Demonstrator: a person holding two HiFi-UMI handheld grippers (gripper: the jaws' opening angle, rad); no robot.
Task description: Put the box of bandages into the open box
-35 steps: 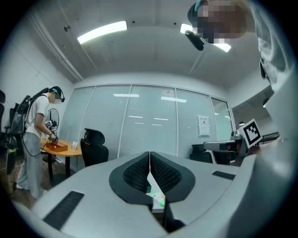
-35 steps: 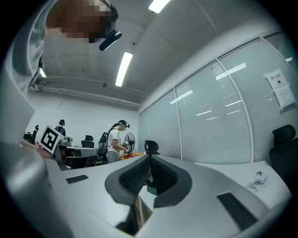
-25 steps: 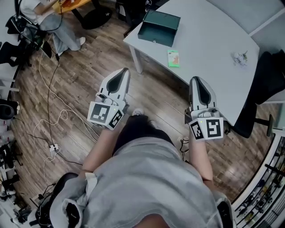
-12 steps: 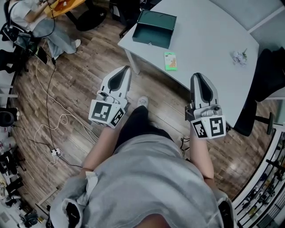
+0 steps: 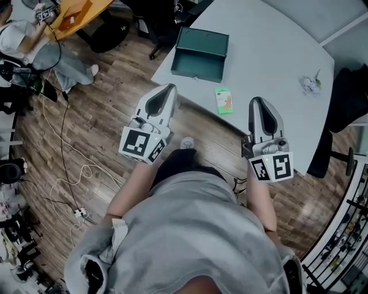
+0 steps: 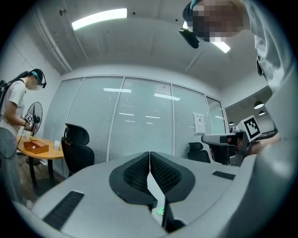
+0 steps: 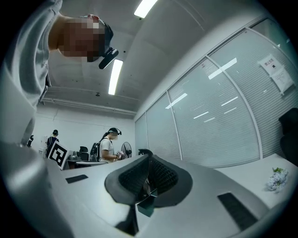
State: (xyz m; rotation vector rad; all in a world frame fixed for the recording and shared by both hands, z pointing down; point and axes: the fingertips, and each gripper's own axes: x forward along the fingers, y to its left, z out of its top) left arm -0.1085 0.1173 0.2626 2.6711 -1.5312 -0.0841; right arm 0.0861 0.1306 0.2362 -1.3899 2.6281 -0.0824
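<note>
The box of bandages (image 5: 225, 100), small and light green, lies flat near the front edge of the white table (image 5: 270, 51). Behind and to its left the open box (image 5: 201, 47), dark green with its lid up, stands at the table's corner. My left gripper (image 5: 169, 88) hangs over the wooden floor just short of the table edge, left of the bandages; its jaws are shut with nothing between them (image 6: 149, 155). To the right of the bandages my right gripper (image 5: 256, 101) reaches the table edge, shut and empty (image 7: 148, 162).
A crumpled white scrap (image 5: 311, 84) lies at the table's right. A black office chair (image 5: 339, 115) stands to the right of the table. Cables (image 5: 69, 172) trail over the floor at the left. A person (image 5: 34, 49) stands by an orange table (image 5: 72, 14) at the upper left.
The view has moved closer to the table. Both grippers have come forward toward its edge, still shut, and the bandage box now lies between their tips.
</note>
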